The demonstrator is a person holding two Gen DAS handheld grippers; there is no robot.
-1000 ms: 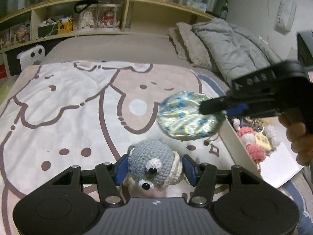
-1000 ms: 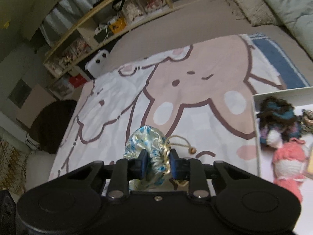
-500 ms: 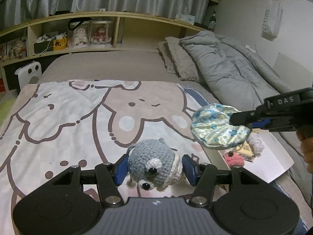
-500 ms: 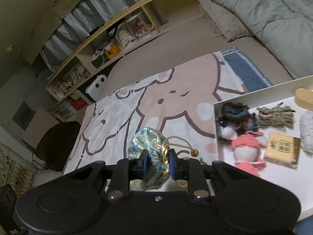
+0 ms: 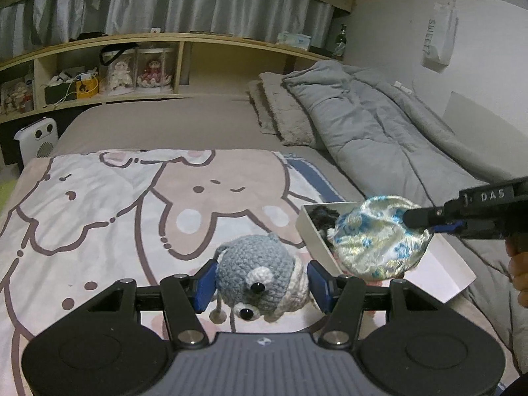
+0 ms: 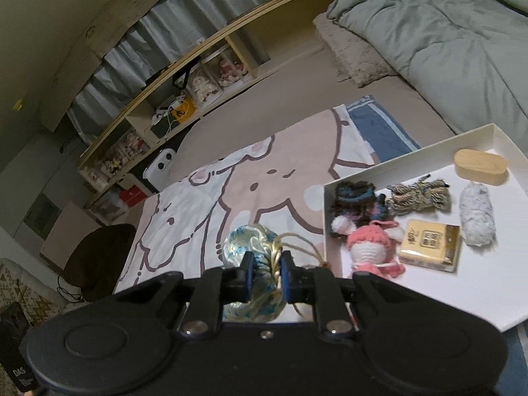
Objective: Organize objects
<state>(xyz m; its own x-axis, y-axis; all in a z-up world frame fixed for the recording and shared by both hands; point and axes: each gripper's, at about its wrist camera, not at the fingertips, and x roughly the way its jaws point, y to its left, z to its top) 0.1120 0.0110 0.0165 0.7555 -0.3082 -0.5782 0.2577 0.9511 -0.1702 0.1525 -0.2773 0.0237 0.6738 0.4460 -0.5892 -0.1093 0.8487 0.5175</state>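
My left gripper (image 5: 260,285) is shut on a grey crocheted toy (image 5: 257,277) with button eyes and holds it above the cartoon blanket (image 5: 99,204). My right gripper (image 6: 266,275) is shut on a shiny blue-and-gold drawstring pouch (image 6: 254,247), held in the air beside the left edge of the white tray (image 6: 495,132). In the left wrist view the pouch (image 5: 379,241) hangs over the tray (image 5: 442,274) at the right, with the right gripper's fingers (image 5: 429,219) clamped on it.
The tray holds a pink crocheted doll (image 6: 373,247), a dark yarn toy (image 6: 356,198), a twisted yarn skein (image 6: 419,198), a yellow packet (image 6: 429,244), a white roll (image 6: 478,217) and a wooden oval box (image 6: 478,168). A grey duvet (image 5: 379,132) lies at the right; shelves (image 5: 99,76) stand behind.
Both grippers have risen and moved right with their loads. The pouch went from over the blanket to over the tray's near left edge; more of the tray shows in the right wrist view.
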